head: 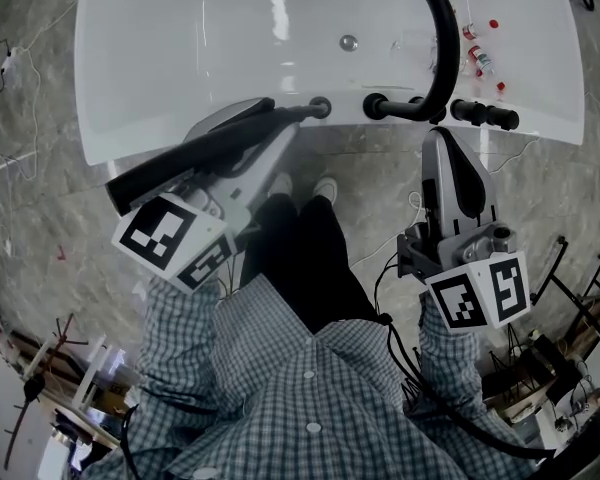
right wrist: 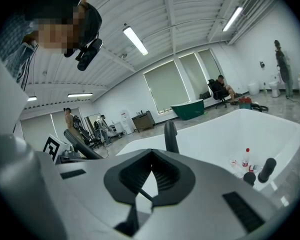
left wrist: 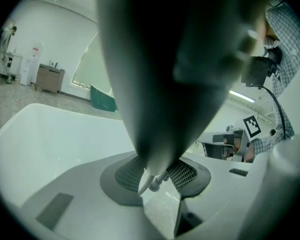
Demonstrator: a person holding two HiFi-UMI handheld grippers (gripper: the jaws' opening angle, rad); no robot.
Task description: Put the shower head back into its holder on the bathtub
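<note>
Left gripper (left wrist: 157,170) has the shower head (head: 212,153). Its fingers (left wrist: 186,175) are clamped on the narrow handle end, and the wide end trails back over the gripper toward me. In the left gripper view the body fills the top of the frame and tapers down between the fingers. A pale hose (left wrist: 151,183) shows just past the grip.

The key relation is that the long axis runs diagonally, from near-left up to far-right, and the narrow end leads. The holder (head: 321,107) sits on the near rim of the tub (head: 180,58), dead ahead of the fingers on that same line. From the head view the tip looks to be at the holder, touching or just beside it. I can't tell whether it's seated.

I'd say the last bit is a push along the axis, maybe with the handle tipped down to match the socket. The risk I see is the hose snagging, or the tip riding over the rim.

Right gripper (right wrist: 149,159) is closed on nothing, fingertips together. It sits well to the right along the near rim, pointing at the black faucet (head: 442,48). Left is the nearer one and the one that does this job.
</note>
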